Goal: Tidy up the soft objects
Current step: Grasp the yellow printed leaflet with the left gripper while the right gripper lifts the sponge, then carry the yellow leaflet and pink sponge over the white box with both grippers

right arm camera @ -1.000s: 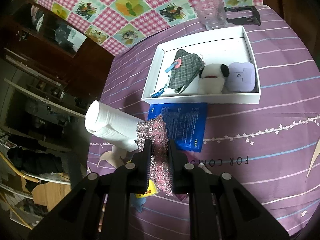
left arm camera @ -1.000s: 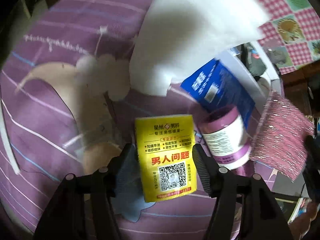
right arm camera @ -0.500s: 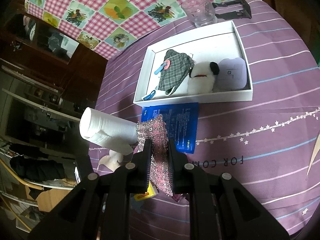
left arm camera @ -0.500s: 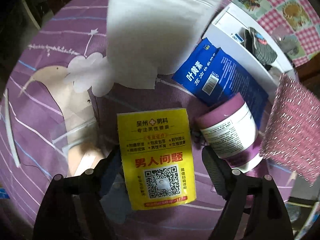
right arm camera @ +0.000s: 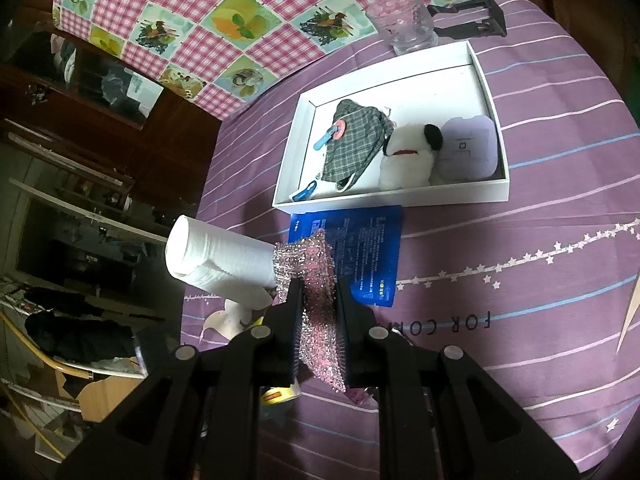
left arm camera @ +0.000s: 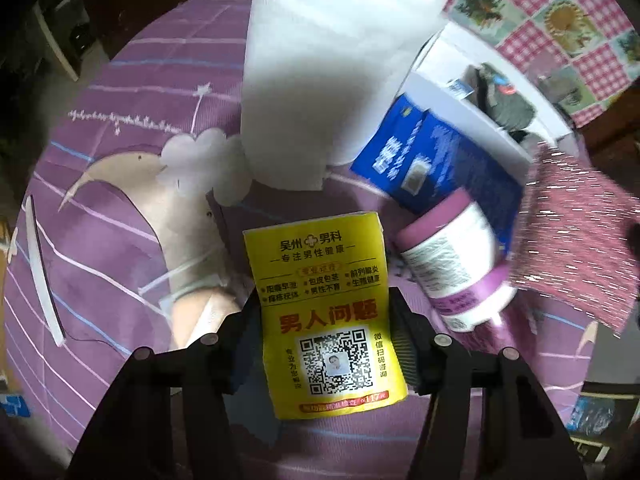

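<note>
left wrist: left tool (left arm camera: 323,320) points down at the table (left arm camera: 132,128), fingers either side of a yellow tissue pack (left arm camera: 326,312), pads at its edges, looks gripped. paper roll (left arm camera: 332,60) ahead, purple-lidded jar (left arm camera: 452,268) lying just right.
right wrist: right tool (right arm camera: 318,312) held above the table, tilted down, clenched on a pink glitter cloth (right arm camera: 316,304). white tray (right arm camera: 494,108) ahead holds a plaid mask (right arm camera: 352,140), plush dog (right arm camera: 408,154), lilac pouch (right arm camera: 468,148).
</note>
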A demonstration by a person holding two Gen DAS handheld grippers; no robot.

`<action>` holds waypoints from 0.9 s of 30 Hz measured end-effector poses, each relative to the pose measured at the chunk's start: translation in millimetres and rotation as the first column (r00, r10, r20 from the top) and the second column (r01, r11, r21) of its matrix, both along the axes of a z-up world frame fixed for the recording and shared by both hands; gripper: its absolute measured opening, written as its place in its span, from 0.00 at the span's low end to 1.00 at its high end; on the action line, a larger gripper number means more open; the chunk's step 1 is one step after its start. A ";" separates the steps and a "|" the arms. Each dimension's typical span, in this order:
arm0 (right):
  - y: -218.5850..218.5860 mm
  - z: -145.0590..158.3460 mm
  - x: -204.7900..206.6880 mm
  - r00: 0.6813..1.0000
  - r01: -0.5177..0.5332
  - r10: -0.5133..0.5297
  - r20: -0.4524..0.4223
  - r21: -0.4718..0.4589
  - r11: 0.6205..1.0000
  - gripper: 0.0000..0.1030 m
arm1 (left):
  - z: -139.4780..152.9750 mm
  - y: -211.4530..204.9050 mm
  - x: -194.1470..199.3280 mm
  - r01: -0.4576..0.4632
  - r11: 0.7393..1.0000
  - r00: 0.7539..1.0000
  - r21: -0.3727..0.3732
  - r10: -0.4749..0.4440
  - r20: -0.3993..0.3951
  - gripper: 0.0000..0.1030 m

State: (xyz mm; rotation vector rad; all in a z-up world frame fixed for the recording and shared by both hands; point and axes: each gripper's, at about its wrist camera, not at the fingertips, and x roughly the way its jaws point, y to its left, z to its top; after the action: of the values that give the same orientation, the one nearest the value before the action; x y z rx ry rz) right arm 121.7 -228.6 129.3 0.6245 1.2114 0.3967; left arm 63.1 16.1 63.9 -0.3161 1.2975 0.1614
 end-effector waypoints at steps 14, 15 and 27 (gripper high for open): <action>-34.7 -6.9 -0.9 0.996 0.084 -0.084 -0.006 0.051 0.995 0.16 | 65.6 -24.9 11.1 0.124 0.989 0.979 0.086 -0.136 0.155 0.56; -39.4 -8.2 -0.8 0.995 0.100 -0.099 -0.008 0.050 0.994 0.16 | 69.1 -28.2 12.0 0.137 0.986 0.976 0.092 -0.150 0.160 0.56; -80.6 -19.5 -1.7 0.974 0.227 -0.227 -0.006 0.083 0.970 0.16 | 92.6 -86.2 61.0 0.283 0.951 0.926 0.128 -0.306 0.221 0.56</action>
State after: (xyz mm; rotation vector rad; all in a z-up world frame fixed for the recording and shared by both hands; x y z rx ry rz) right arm 120.0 -309.2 109.8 0.8252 1.1102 0.2553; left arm 124.1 -70.2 156.5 -0.0536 1.0794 -0.0702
